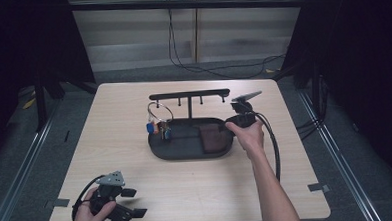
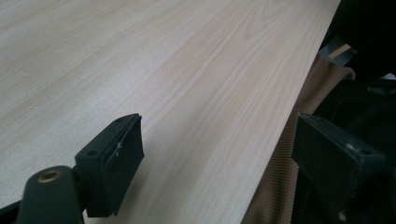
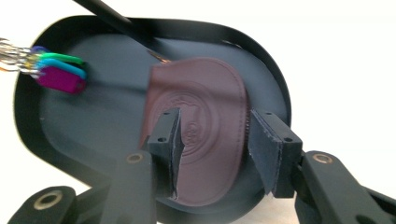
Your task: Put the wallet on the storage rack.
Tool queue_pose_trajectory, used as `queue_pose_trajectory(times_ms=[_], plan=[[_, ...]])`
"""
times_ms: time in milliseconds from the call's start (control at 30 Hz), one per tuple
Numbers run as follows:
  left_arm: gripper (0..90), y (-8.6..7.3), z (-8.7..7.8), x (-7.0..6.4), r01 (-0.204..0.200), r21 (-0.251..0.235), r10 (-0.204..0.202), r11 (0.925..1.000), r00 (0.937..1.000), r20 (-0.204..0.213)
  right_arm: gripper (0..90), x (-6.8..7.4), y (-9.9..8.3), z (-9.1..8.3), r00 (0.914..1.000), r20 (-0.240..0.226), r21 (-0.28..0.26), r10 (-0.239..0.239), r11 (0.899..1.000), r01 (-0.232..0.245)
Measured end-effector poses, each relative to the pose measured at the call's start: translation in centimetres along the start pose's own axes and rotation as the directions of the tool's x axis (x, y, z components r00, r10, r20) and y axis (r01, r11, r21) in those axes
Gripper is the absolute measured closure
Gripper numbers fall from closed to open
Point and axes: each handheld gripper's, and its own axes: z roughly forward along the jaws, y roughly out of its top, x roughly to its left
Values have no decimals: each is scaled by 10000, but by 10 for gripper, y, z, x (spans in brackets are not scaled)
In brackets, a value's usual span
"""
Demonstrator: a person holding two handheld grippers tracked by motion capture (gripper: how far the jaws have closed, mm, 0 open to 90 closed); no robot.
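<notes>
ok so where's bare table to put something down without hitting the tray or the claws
The table is bare along its left side, from the far left corner down past the tray. The near middle, between the left claw and the right forearm, is free too. It is crowded inside the tray: keys, brown pouch, right claw over it.

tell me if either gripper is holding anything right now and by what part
Nothing is held. The right gripper has its jaws open on either side of the brown leather pouch in the black tray, not clamped. The left gripper is open over the table.
</notes>
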Motion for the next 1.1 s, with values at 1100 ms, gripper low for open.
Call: queue_pose_trajectory(times_ms=[1100], plan=[[167, -1, 2, 2, 319, 135, -315, 9994, 9990, -316, 297, 13, -59, -41, 9904, -339, -2042, -1342, 9710, 1246]])
